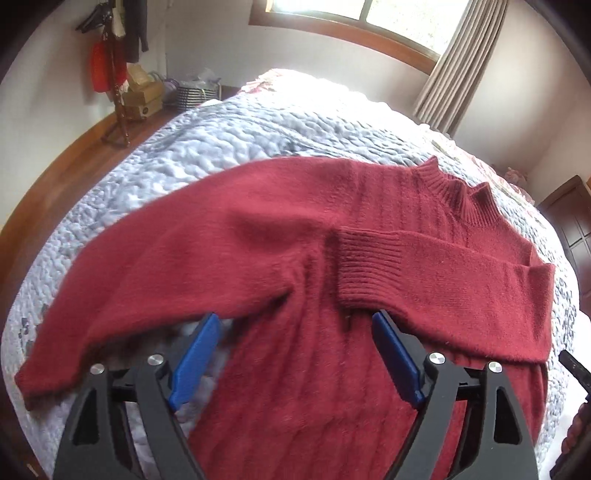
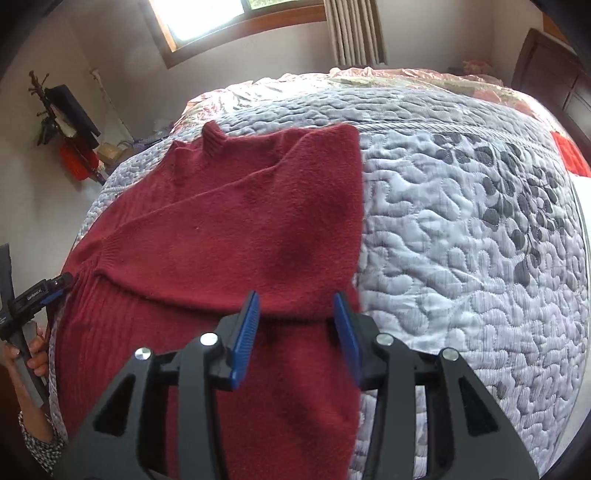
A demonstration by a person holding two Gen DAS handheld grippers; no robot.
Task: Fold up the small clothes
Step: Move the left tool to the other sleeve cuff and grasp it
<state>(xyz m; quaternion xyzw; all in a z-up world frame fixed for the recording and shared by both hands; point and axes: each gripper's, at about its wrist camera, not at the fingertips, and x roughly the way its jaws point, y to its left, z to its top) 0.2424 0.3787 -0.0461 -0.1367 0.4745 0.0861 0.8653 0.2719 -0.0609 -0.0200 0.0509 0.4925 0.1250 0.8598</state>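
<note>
The red sweater (image 1: 280,236) lies flat on the bed (image 1: 177,155), on a pale grey quilt (image 2: 461,221) with dark leaf prints. In the left wrist view its long axis runs from the hem at 6 o'clock to the ribbed collar (image 1: 458,192) at 1 o'clock. One sleeve is folded across the chest, its ribbed cuff (image 1: 362,266) near the middle; the other sleeve (image 1: 110,295) stretches to 8 o'clock.

The left tongs (image 1: 295,325) are wide apart above the body and hold nothing. The right tongs (image 2: 295,306) are also apart, empty, over the folded edge.

Around are a window (image 1: 354,14), a curtain (image 1: 454,70), a coat stand (image 1: 118,74) and boxes (image 1: 142,96) on the wooden floor; what the boxes hold I cannot tell.
</note>
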